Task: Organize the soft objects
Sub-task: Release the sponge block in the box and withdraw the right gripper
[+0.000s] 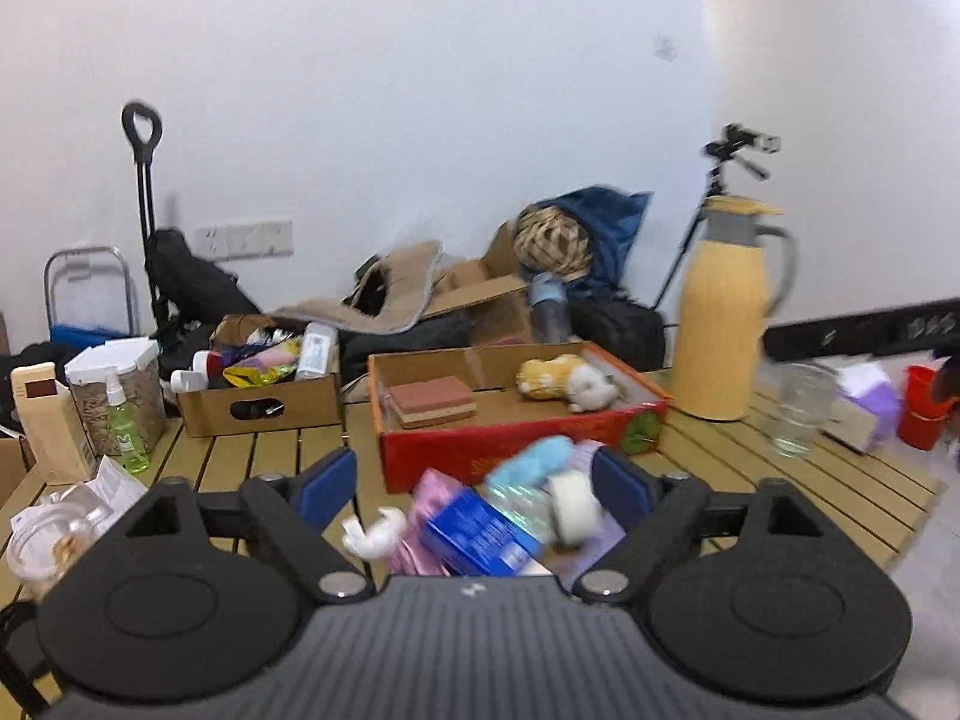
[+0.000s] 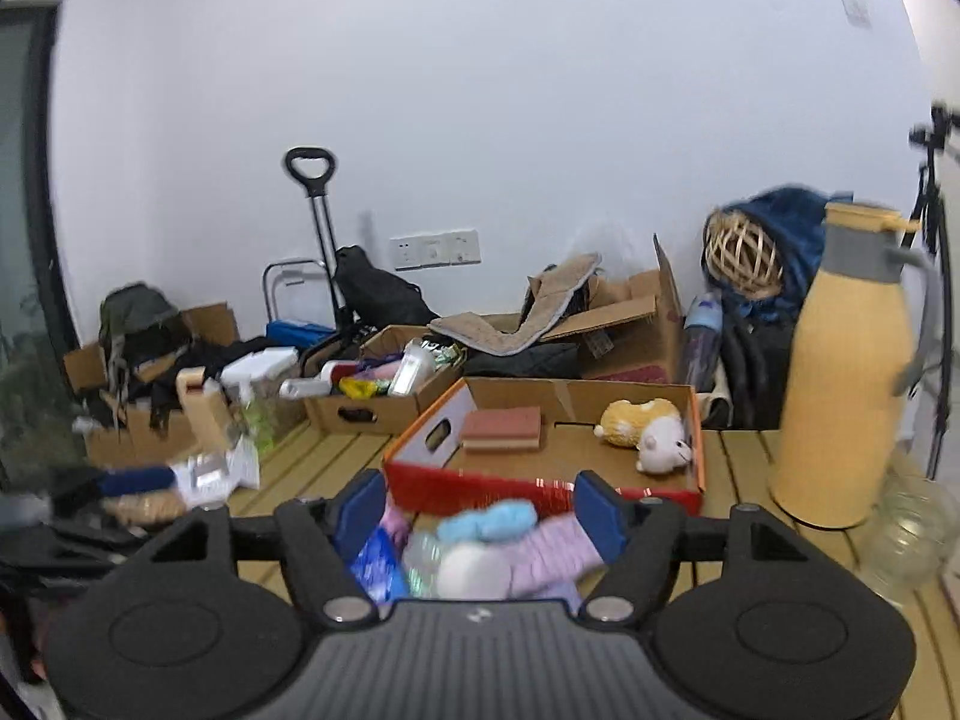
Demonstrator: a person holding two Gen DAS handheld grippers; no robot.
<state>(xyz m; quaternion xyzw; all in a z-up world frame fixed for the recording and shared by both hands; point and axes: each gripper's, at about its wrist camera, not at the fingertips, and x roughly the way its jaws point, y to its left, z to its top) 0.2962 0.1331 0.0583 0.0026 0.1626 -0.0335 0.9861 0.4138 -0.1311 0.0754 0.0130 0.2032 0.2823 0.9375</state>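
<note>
Two grippers, both with jaws spread wide and nothing between the pads. My left gripper and right gripper each hang just above the same pile of loose things lying on the table, right under the fingers.

Straight ahead of both, just past the pile, sits the red box. Inside it already lie a pad toward the left and a plush toward the right. I judge this to be the sorting bin, so some of the job is done and I am between picks.

In the pile, from my left view, a blue puff lies nearest the box, a white ball just under my right finger, a blue packet in the middle, and a white scrap near my left finger. A lilac fuzzy piece shows in the right view below the right finger. Blur hides finer detail.

Next, I think, one gripper should drop onto the puff or the ball and pinch lightly. The packet looks stiff, so I would leave it. The jug stands ahead to the right, well clear of the carry path.
</note>
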